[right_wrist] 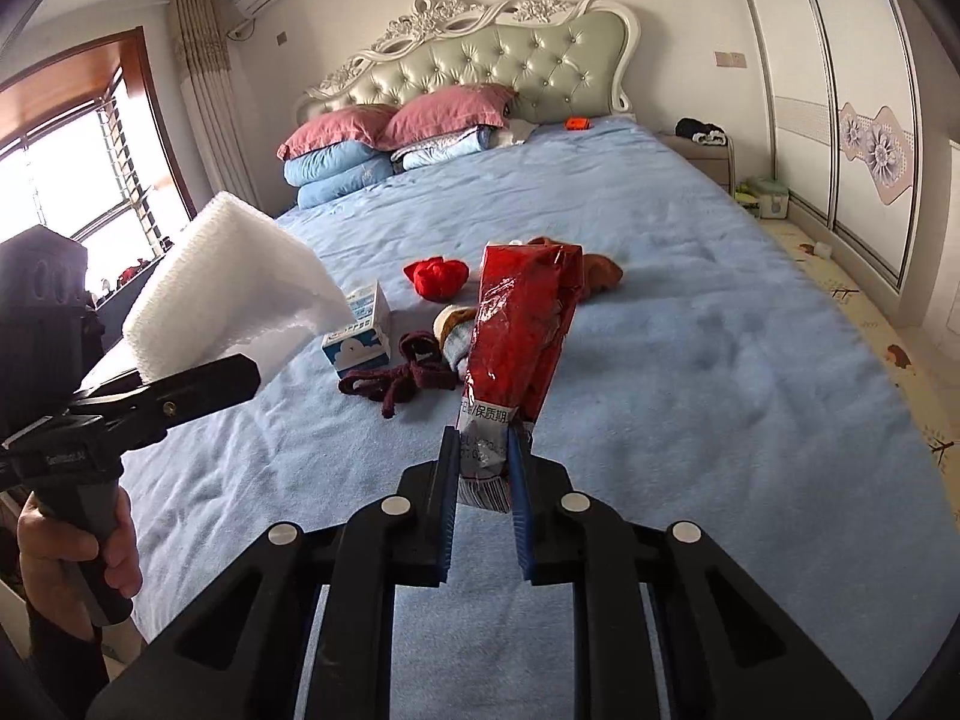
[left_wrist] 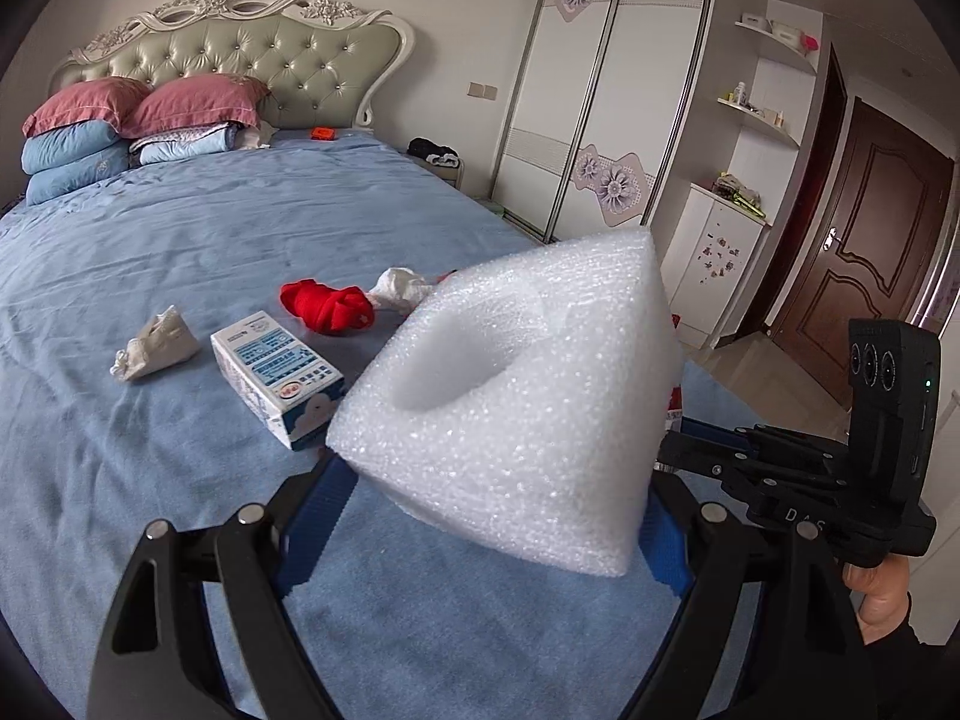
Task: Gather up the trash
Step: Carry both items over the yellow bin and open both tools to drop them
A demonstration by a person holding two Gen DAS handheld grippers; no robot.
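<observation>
The crinkly red plastic wrapper (right_wrist: 522, 324) hangs in the air above the blue bedsheet (right_wrist: 690, 360), pinched at its white printed end by the right gripper (right_wrist: 486, 468), whose blue pads are shut tight on it. Its long axis runs straight out from the jaws, the free end pointing away toward the headboard and a little upward. The left gripper (left_wrist: 480, 516) clamps the big white foam packing block (left_wrist: 516, 396), jaws wide around it, one corner of the block pointing up and away, clear of the bed. So both hands are loaded, and I judge the picking-up step is done for these two pieces; next they need carrying to a bin, which I cannot see. The small blue-and-white carton (left_wrist: 279, 378) and a crumpled white tissue (left_wrist: 156, 345) lie on the sheet, not yet gathered
</observation>
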